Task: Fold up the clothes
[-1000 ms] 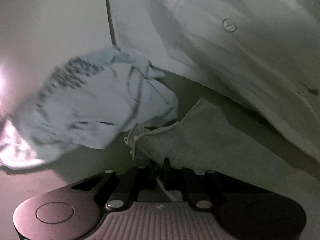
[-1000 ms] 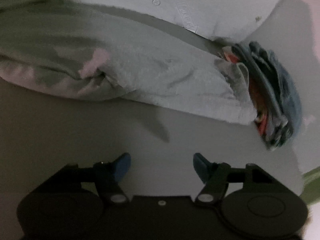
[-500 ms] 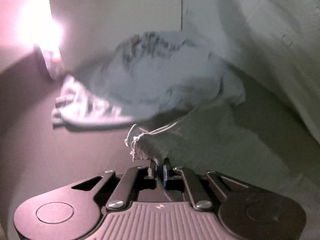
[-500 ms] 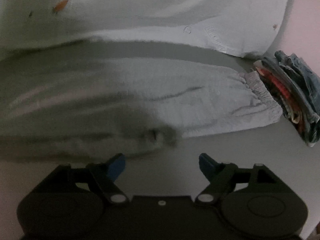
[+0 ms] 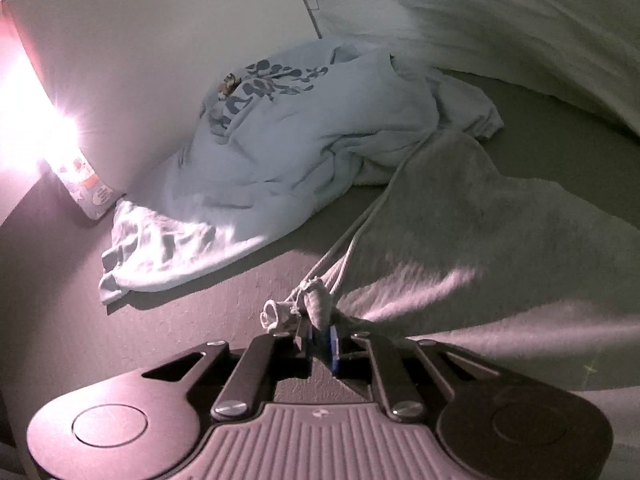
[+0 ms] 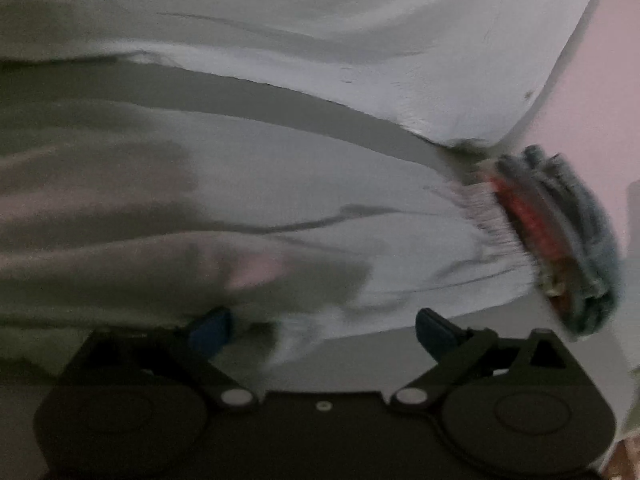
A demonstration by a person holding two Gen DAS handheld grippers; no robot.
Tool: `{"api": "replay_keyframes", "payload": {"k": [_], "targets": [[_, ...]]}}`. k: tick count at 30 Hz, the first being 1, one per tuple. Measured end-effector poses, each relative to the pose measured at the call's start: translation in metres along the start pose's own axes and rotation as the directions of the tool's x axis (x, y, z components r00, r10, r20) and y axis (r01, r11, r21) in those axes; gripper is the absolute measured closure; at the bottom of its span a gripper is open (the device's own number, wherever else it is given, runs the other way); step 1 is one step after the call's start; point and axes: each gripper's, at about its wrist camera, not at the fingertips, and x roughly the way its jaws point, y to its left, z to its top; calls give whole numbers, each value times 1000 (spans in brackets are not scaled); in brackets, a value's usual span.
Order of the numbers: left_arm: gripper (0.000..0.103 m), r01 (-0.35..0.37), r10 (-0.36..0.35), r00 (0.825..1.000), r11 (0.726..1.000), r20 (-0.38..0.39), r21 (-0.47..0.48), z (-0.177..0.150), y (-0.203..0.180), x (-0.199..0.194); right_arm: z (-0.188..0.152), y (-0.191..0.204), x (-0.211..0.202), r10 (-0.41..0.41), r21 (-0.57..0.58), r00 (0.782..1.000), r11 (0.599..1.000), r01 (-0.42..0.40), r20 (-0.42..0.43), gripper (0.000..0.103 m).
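Grey sweatpants lie spread on the grey surface, their white drawstring running toward my left gripper. Its jaws are opening a little, but the blue pads still pinch the waistband corner and cord ends. In the right wrist view the same sweatpants stretch across, blurred, with the ribbed cuff at the right. My right gripper is opening wide; the near edge of the cloth lies between its fingers, and the pads do not press on it.
A crumpled light blue top with dark print lies against a white panel. White bedding fills the back. A folded stack of clothes sits by the cuff. A small printed pack stands beside a bright glare.
My left gripper has swung left and down with the waistband corner, and its pads have parted slightly. My right gripper has spread wider and moved forward up to the sweatpants' near edge.
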Motion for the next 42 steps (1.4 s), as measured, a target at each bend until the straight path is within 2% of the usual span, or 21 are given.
{"api": "replay_keyframes", "payload": {"k": [2,4,8,10,11,13,16,19,22,25,29,34,37,39,42], "targets": [[91,7,-7,1000,1000,11,-4,-2,1,-1,-10,-9,-3,-52,-10,998,999,51,-25,4],[91,10,-10,1000,1000,19,2,-4,1,-1,-23,-18,-3,-119,-17,990,993,119,-78,12],[91,5,-5,1000,1000,22,10,-3,-1,0,-42,-47,-3,-91,86,987,991,103,-135,11],[91,-7,7,1000,1000,27,21,-4,-4,0,-42,-58,-8,-40,151,991,987,60,-128,11],[91,-14,14,999,1000,33,23,-4,-5,0,-40,-58,-12,-11,162,995,986,26,-98,11],[91,-28,27,999,999,45,25,-6,-8,0,-34,-51,-19,54,157,998,986,-49,-31,11],[91,-51,46,995,997,92,57,-14,-14,-2,-24,-27,-25,135,91,990,986,-138,34,9],[91,-108,82,982,982,169,152,-28,-25,-4,-16,-6,-18,139,22,990,990,-140,39,8],[91,-197,127,959,943,255,268,-44,-40,-4,-7,3,-9,112,-18,993,994,-112,37,7],[91,-262,159,936,910,313,322,-55,-50,-2,-4,9,-15,89,-29,993,996,-87,83,7],[93,-330,201,914,873,353,359,-61,-61,0,1,8,-10,59,-38,989,998,-55,139,5],[95,-336,203,911,869,359,362,-61,-62,0,-6,4,0,58,-44,996,998,-55,72,4],[95,-339,205,909,870,362,357,-62,-63,0,-8,-5,-3,133,34,990,990,-135,57,4],[96,-342,208,908,869,364,358,-63,-65,1,-9,-1,-5,162,25,984,986,-164,68,4],[96,-341,207,909,870,363,357,-64,-66,0,-6,11,-3,97,-55,990,994,-92,99,1]]}}
